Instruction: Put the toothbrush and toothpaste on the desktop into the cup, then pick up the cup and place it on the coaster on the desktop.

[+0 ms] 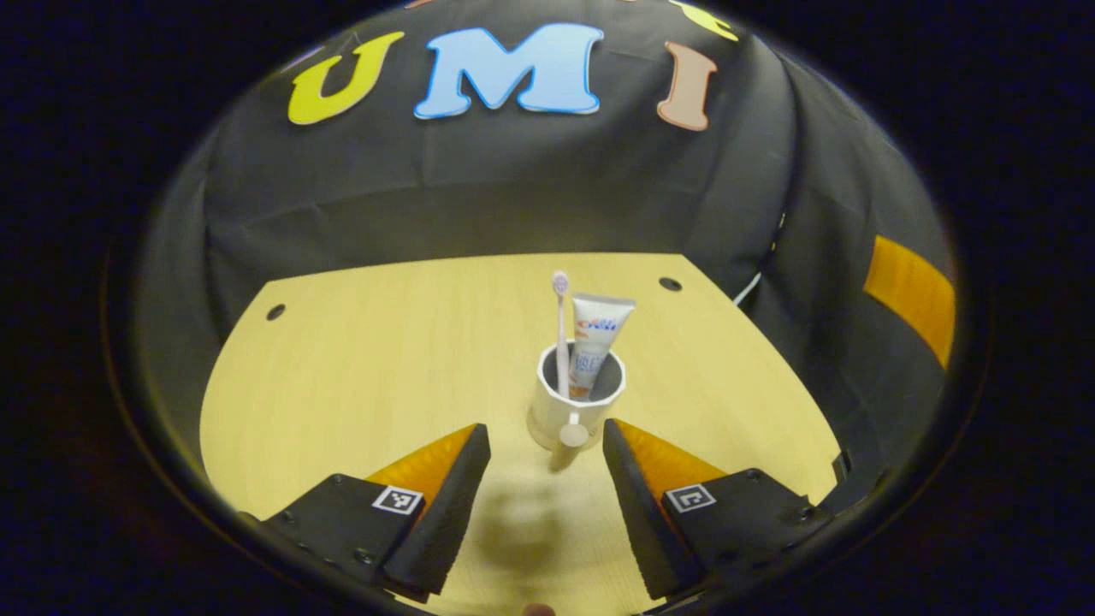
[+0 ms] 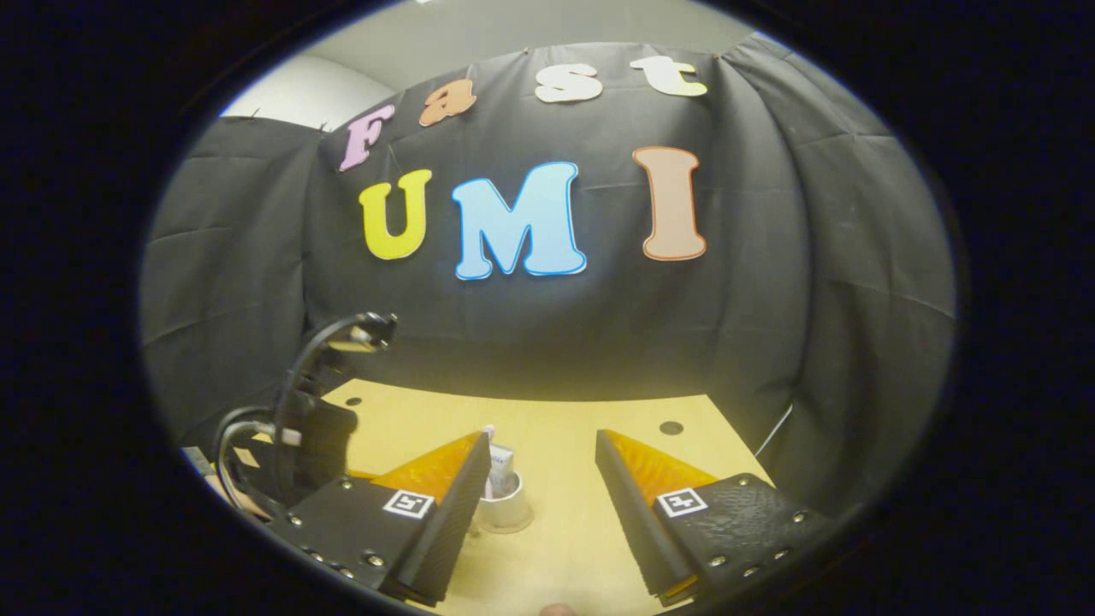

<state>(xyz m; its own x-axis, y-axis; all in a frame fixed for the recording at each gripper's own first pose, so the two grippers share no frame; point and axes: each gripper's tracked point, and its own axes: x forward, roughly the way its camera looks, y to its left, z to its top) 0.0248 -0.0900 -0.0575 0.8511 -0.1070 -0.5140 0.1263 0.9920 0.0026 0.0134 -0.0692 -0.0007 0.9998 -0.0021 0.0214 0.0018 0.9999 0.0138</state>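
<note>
Toothpaste (image 1: 599, 334) stood upright in the cup (image 1: 576, 402) w/ the toothbrush (image 1: 561, 329) just beside it at its 9 o'clock; printing on the tube was too blurred to read. Left gripper (image 1: 547, 441) was spread wide, released, cup just ahead at 12 o'clock betw. the fingertips, not touching either. Bare desktop (image 1: 359, 376) lay open round the cup on all sides, w/ a small dark hole near each far corner. Right gripper (image 2: 543, 449) was released too, jaws apart, holding nothing; cup (image 2: 505, 509) sat low by its left finger (image 2: 445, 505). Left gripper's body (image 2: 308, 436) w/ cables was at 9 o'clock. Black cloth wall (image 2: 770, 342) stood behind the desk.
</note>
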